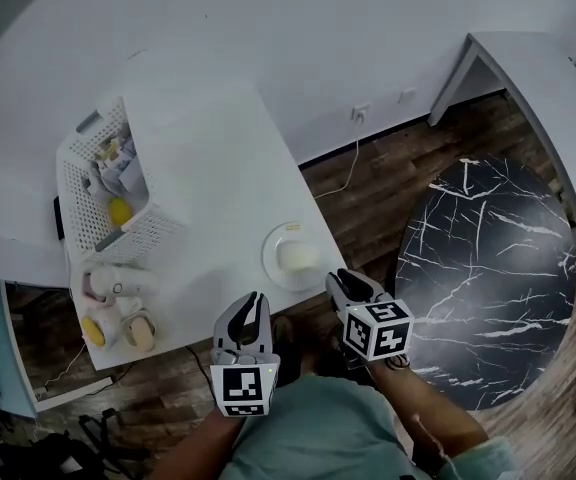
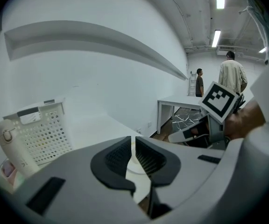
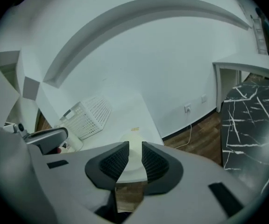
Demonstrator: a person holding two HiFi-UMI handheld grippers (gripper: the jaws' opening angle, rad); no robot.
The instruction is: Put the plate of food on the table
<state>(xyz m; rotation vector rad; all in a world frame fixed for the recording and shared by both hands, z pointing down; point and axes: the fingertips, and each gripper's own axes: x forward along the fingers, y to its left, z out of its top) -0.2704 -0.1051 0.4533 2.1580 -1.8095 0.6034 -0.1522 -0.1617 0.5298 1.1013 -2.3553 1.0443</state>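
A white plate (image 1: 273, 258) with a pale round piece of food (image 1: 296, 256) sits on the white table (image 1: 218, 168), near its front right corner. My right gripper (image 1: 341, 284) hovers just off that corner, its tips close to the plate's rim, jaws apart and holding nothing. In the right gripper view the food (image 3: 133, 139) and plate (image 3: 133, 169) show through the gap of the gripper (image 3: 134, 149). My left gripper (image 1: 253, 313) hangs at the table's front edge, left of the plate. Its jaws (image 2: 133, 143) stand a narrow slit apart with nothing between them.
A white perforated basket (image 1: 118, 188) with small items stands at the table's left. A white handheld device (image 1: 118, 285) and small yellow things lie in front of it. A round black marble table (image 1: 488, 268) and a white desk (image 1: 548, 98) are at the right. Two people (image 2: 231, 73) stand far off.
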